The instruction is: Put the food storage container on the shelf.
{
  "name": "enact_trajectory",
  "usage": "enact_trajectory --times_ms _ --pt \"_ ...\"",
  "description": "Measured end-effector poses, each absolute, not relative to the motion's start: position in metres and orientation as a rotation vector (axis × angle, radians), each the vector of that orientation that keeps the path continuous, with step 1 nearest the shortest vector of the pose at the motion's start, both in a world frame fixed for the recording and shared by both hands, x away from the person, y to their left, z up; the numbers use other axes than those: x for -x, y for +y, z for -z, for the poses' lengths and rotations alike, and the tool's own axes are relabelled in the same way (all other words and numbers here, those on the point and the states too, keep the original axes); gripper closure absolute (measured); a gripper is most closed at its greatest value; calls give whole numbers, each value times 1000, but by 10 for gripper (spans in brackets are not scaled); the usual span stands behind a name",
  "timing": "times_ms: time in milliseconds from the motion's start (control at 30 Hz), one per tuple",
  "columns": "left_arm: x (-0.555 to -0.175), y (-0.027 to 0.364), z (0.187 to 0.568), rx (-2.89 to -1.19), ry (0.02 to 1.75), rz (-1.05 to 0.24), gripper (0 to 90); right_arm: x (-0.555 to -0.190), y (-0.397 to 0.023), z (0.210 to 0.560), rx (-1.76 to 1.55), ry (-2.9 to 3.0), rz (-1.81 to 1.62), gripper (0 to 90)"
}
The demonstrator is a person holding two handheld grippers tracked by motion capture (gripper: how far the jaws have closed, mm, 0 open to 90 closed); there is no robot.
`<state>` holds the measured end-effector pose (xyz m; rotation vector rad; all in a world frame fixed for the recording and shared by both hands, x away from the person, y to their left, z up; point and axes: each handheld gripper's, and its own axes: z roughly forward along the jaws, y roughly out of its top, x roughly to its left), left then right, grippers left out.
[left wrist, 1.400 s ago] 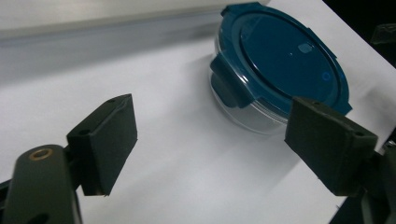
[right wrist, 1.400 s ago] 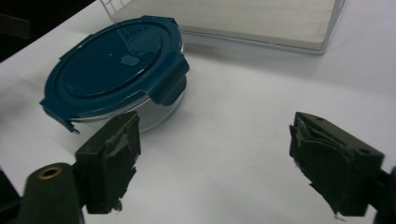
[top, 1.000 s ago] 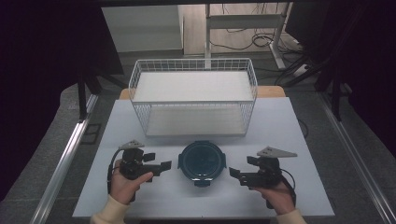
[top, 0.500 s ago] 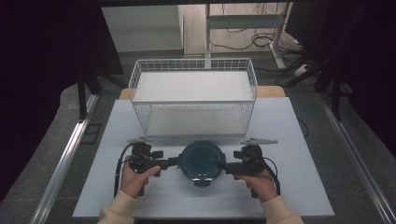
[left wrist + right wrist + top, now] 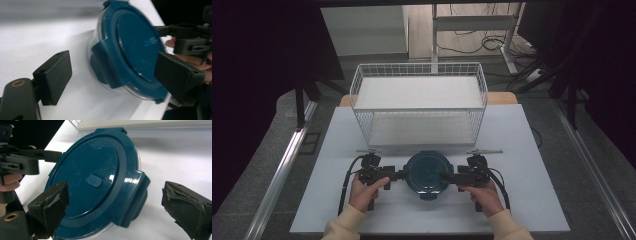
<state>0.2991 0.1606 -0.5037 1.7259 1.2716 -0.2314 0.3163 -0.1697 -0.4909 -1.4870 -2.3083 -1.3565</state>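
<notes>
Blue-lidded container (image 5: 428,173), no legible writing

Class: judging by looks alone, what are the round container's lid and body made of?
Lid: likely plastic, teal, semi-gloss; it shows soft highlights and moulded clip flaps. Body: clear glass or plastic; a transparent rim shows beneath the lid, which one is unclear.

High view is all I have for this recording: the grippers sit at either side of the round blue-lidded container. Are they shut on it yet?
Observer: No. In the left gripper view the left gripper is open, one lid clip between its jaws.
Operator: And the right one?
Observer: The right gripper is open too, straddling the opposite clip.
Operator: Is the container all blue?
Observer: Only the lid; a clear rim shows beneath it.
</notes>
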Motion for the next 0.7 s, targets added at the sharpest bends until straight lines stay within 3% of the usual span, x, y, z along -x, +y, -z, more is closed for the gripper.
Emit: enact_trajectory --times_ms 400,700 --pt "-306 145 519 -1727 1256 351 163 -323 -162 508 1498 -2166 1299 92" --pt "-305 141 519 -1722 1293 365 259 -320 -161 512 1536 -2086 1268 191"
